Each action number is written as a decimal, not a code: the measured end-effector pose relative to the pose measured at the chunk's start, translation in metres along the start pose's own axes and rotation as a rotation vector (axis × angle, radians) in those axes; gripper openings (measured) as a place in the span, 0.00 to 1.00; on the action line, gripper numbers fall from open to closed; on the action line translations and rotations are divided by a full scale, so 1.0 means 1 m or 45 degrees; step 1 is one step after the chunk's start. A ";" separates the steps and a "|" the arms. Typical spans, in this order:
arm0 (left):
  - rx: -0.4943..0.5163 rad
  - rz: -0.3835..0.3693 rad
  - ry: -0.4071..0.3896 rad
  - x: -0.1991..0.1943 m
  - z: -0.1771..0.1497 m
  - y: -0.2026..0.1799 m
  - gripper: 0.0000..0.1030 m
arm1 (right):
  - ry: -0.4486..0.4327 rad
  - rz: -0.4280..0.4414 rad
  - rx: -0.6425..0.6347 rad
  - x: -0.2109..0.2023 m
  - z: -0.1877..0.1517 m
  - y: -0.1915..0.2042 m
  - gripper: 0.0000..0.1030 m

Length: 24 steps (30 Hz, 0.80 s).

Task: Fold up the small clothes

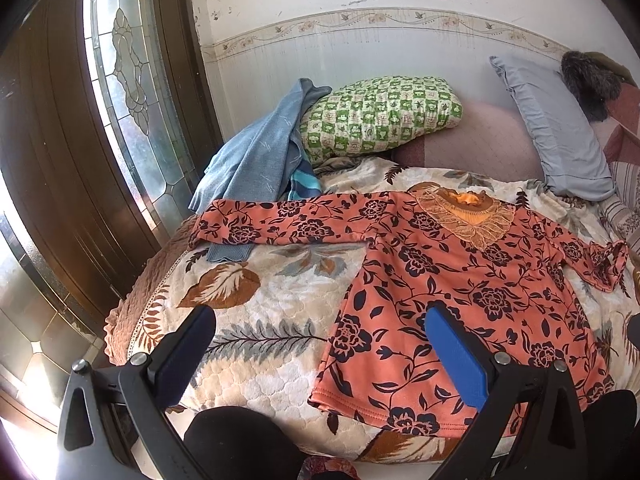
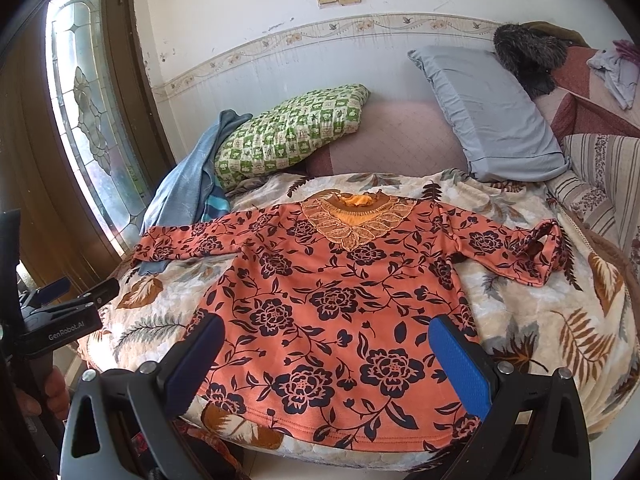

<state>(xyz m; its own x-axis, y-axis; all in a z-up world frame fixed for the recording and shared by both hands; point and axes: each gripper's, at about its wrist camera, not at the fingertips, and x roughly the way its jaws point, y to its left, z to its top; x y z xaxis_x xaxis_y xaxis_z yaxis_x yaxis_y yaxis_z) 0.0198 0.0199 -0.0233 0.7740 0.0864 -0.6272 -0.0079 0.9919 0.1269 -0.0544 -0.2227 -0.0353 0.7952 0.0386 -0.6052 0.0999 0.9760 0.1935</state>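
An orange long-sleeved top [image 1: 460,280] [image 2: 340,292] with dark flowers and a lace collar lies flat, front up, on the bed with both sleeves spread out. Its right cuff [image 2: 544,252] is curled over. My left gripper [image 1: 320,320] hovers open over the top's lower left hem and the blanket beside it, holding nothing. My right gripper [image 2: 324,328] hovers open above the middle of the hem, also holding nothing. The left gripper [image 2: 80,292] also shows at the left edge of the right wrist view, held by a hand [image 2: 56,388].
A leaf-patterned blanket [image 1: 260,292] [image 2: 540,320] covers the bed. A blue garment [image 1: 256,152] [image 2: 184,180] lies heaped at the back left, partly under the left sleeve. A green checked pillow [image 1: 380,114], a grey pillow [image 1: 556,128] and a dark furry item [image 2: 532,56] sit at the back. A wooden door [image 1: 60,140] stands left.
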 end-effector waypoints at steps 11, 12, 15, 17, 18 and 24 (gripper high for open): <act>-0.081 0.098 -0.045 0.000 0.008 0.031 1.00 | 0.021 0.026 -0.017 0.007 -0.001 0.005 1.00; -0.088 0.103 -0.049 -0.001 0.009 0.034 1.00 | 0.021 0.026 -0.019 0.007 -0.001 0.006 1.00; -0.102 0.117 -0.058 -0.002 0.010 0.039 1.00 | 0.021 0.031 -0.023 0.008 -0.001 0.007 1.00; -0.105 0.120 -0.062 -0.002 0.010 0.041 1.00 | 0.021 0.036 -0.025 0.008 0.000 0.008 1.00; -0.105 0.121 -0.062 -0.002 0.010 0.041 1.00 | 0.020 0.037 -0.026 0.008 0.000 0.008 1.00; -0.103 0.118 -0.067 -0.003 0.011 0.042 1.00 | 0.017 0.047 -0.034 0.008 0.001 0.009 1.00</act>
<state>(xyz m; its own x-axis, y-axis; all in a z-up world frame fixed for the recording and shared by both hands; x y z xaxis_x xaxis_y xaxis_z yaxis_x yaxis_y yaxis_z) 0.0245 0.0600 -0.0078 0.7997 0.1753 -0.5742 -0.1307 0.9843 0.1185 -0.0464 -0.2140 -0.0382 0.7901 0.0771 -0.6082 0.0547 0.9792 0.1952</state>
